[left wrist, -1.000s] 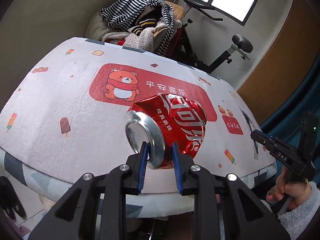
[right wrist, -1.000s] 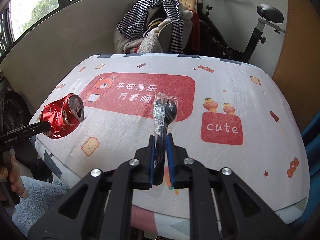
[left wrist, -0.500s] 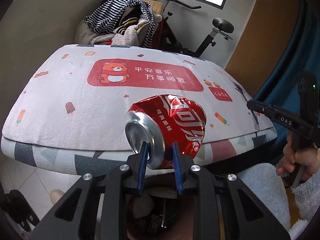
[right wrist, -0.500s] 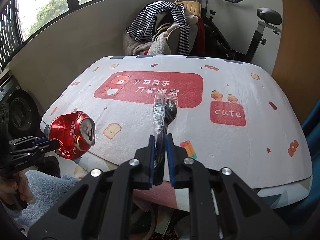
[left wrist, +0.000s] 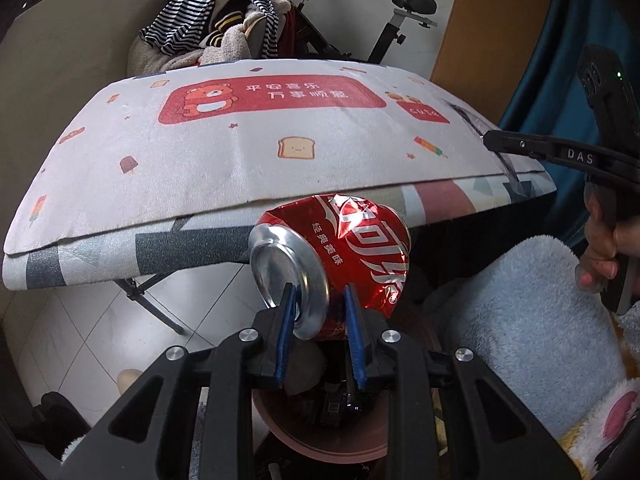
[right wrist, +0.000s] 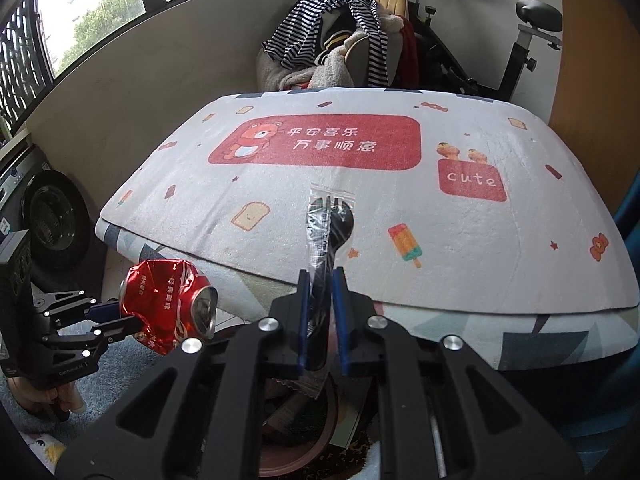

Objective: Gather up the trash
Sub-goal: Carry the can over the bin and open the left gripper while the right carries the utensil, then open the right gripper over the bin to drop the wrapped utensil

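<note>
Holding a crushed red can (left wrist: 340, 256) by its rim end, the left gripper (left wrist: 320, 312) hangs off the table's (left wrist: 240, 168) near edge, above the brown bin (left wrist: 320, 428) below. Best to centre the can over the bin's mouth before letting go, since it would likely roll if it struck the rim. The right gripper (right wrist: 320, 300) pinches a wrapped black spoon (right wrist: 328, 232) over the same near edge; it should probably drop second, clear of the can.

Ahead of you stands a table (right wrist: 500, 240) under a cartoon-print cloth (right wrist: 314, 142), with a clothes-heaped chair (right wrist: 340, 52) and an exercise bike (right wrist: 524, 36) behind it, a washing machine (right wrist: 48, 216) at left.
</note>
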`<state>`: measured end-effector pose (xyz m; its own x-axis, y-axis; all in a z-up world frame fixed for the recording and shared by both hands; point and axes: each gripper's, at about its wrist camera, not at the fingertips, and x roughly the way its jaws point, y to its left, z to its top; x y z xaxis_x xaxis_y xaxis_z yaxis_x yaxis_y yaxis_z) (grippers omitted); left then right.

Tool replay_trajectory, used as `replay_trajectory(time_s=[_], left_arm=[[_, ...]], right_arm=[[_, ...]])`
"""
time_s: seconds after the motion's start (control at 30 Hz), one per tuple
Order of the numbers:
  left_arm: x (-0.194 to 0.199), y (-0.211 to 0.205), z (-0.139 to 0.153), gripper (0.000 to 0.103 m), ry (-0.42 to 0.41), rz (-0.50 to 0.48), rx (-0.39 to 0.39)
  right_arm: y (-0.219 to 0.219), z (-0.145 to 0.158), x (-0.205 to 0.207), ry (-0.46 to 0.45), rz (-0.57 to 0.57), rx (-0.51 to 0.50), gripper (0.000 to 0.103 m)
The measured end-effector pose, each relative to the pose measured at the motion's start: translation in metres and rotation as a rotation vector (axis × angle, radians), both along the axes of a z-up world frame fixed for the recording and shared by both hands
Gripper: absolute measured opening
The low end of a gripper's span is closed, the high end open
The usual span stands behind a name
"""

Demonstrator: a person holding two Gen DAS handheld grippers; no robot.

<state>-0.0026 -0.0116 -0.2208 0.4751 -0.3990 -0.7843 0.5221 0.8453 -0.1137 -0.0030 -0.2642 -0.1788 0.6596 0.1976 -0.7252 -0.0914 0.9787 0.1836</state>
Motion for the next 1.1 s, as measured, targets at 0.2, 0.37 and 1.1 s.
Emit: replay_trajectory(time_s=[0.2,0.37,1.1], left_arm=[[0.000,0.005,-0.020,0.039,0.040,0.009,0.001],[0.007,0.023,-0.010,0.075,0.006,0.093,-0.054],[0.015,0.069,0.003,0.094,-0.054,0.255,-0.026]], right_arm=[[0.010,-0.009,-0.006,0.027,0.020,0.010,0.015],[0.021,-0.016,-0.009,0.053,0.071,-0.002,0.015],[0.092,-0.084,-0.022,0.298,0.255,-0.053,0.015]])
